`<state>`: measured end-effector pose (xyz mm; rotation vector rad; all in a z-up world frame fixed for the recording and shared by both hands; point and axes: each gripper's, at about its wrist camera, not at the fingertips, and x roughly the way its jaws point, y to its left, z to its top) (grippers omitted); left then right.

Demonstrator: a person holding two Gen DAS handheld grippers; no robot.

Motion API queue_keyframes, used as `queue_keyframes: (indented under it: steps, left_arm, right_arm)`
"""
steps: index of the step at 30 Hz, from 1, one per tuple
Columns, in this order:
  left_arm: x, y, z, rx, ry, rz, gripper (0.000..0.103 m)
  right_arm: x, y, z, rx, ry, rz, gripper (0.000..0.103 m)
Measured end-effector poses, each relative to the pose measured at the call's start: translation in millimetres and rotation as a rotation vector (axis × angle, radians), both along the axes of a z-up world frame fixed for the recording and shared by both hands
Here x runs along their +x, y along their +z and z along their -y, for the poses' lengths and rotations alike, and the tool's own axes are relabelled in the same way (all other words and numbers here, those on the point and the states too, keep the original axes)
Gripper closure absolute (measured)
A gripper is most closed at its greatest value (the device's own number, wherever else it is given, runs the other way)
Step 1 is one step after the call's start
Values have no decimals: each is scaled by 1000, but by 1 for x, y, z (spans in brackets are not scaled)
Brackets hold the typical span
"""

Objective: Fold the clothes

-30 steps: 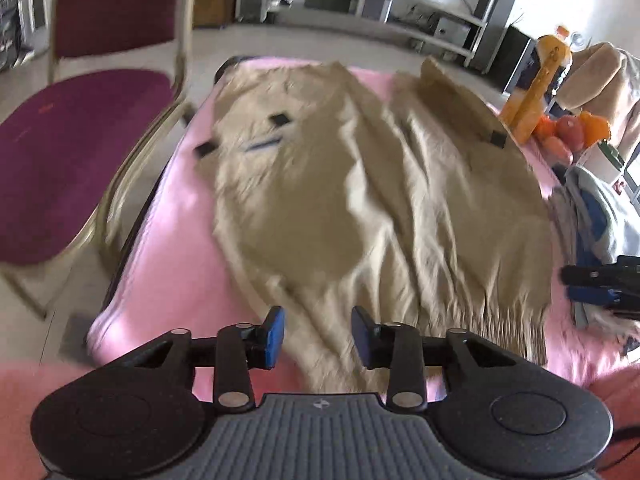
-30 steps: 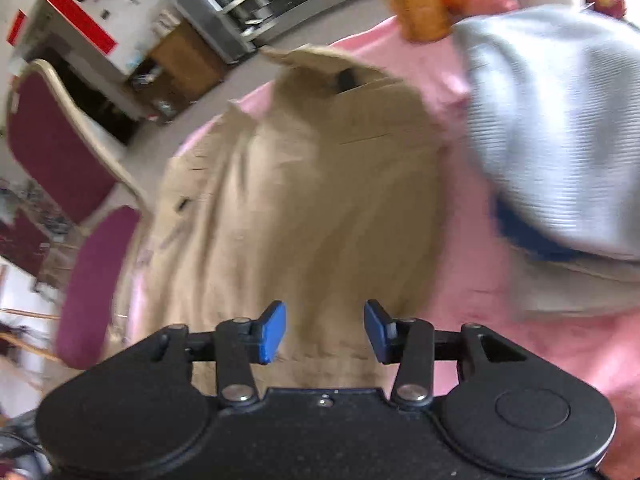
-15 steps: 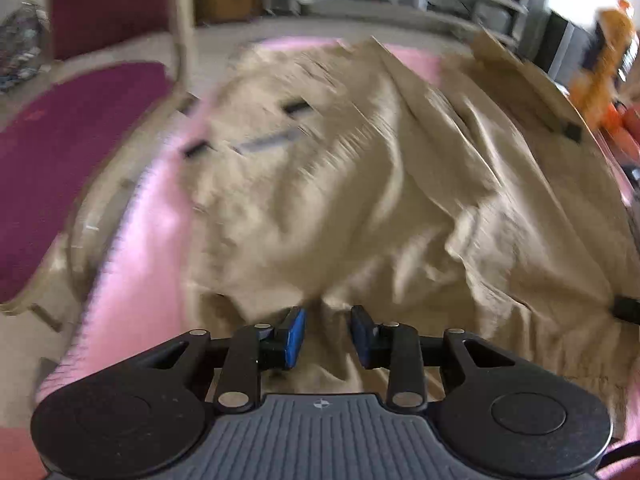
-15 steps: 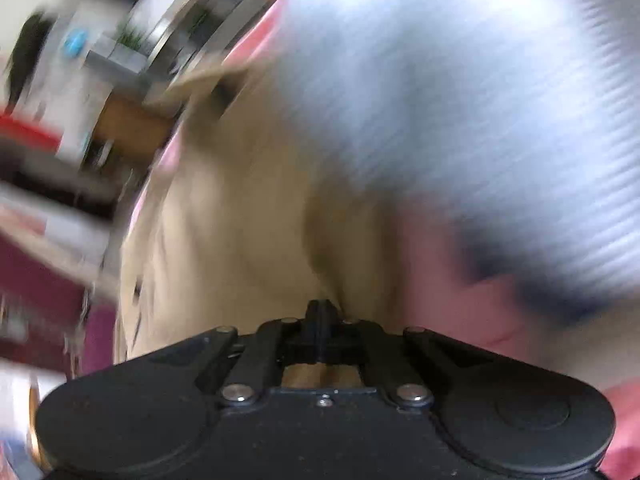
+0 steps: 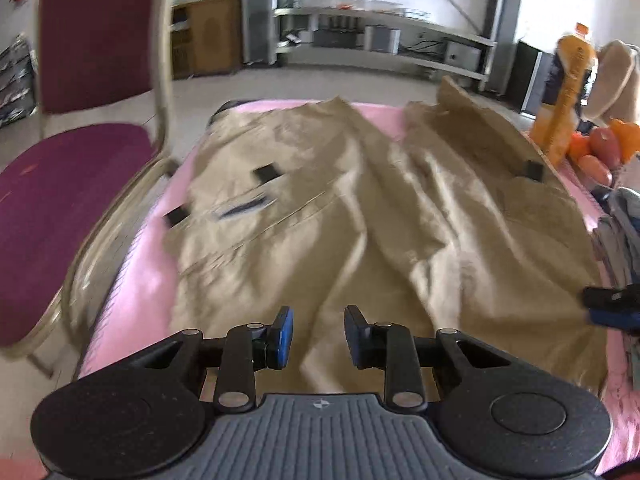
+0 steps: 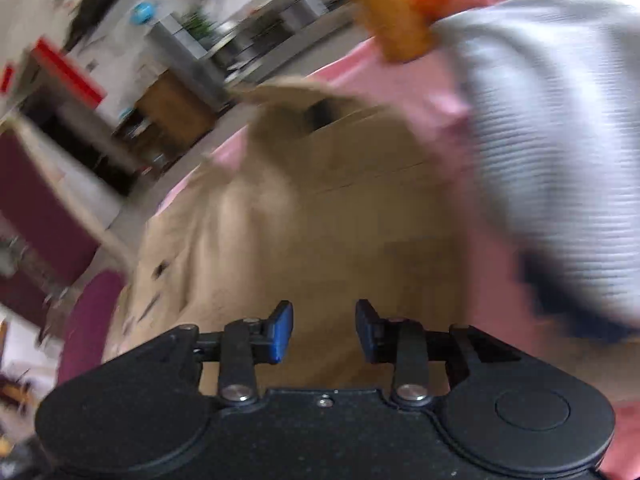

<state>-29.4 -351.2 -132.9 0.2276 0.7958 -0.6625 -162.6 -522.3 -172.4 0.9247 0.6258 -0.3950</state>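
Observation:
Khaki trousers (image 5: 360, 220) lie spread and wrinkled on the pink-covered table (image 5: 132, 300), waistband towards the far end. My left gripper (image 5: 318, 332) hovers low over the near left trouser leg, jaws apart, and no fabric is pinched between the blue pads. In the blurred right wrist view my right gripper (image 6: 324, 324) hangs over the trousers (image 6: 320, 220) near their right edge. Its jaws are opening with nothing between them. The right gripper (image 5: 612, 308) also shows at the right edge of the left wrist view, by the trousers' edge.
A maroon chair (image 5: 68, 184) stands close against the table's left side. An orange bottle (image 5: 568, 92) and fruit (image 5: 600, 144) sit at the far right corner. A grey striped garment (image 6: 560, 140) and other clothes (image 5: 624, 216) are piled along the right edge.
The right gripper was open, closed fully half a second ago, and stands open again. The left gripper's jaws are narrower than a second ago. The trousers are more bunched in the middle.

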Motion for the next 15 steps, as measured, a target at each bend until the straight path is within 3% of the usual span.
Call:
queue_keyframes:
  steps: [3,5,7,8,11,12,13,14,15]
  left_arm:
    - [6,-8,14,19,-37,-65,76]
    - [13,-19,29,50,-57,-111,75]
    - [23,-30,35,109,-13,-121,69]
    - [25,-31,35,128,5,-114,69]
    - [32,-25,28,185,27,-92,70]
    - [33,-21,26,211,37,-78,75]
    - [35,-18,23,238,47,-63,78]
    - [38,-9,18,225,42,-71,80]
    - [38,6,12,191,24,-70,80]
  right_arm:
    - [17,-2,1,118,114,61,69]
    - [31,-8,6,153,133,52,68]
    - [31,-19,16,163,76,32,68]
    - [29,-24,21,166,40,25,76]
    - [11,-32,39,191,-104,4,82]
    - [4,-28,44,191,-154,-16,82]
    - [0,-17,44,171,-180,-45,78]
    - [-1,-3,44,146,-192,-71,67]
    - [-2,12,41,118,-186,-79,65]
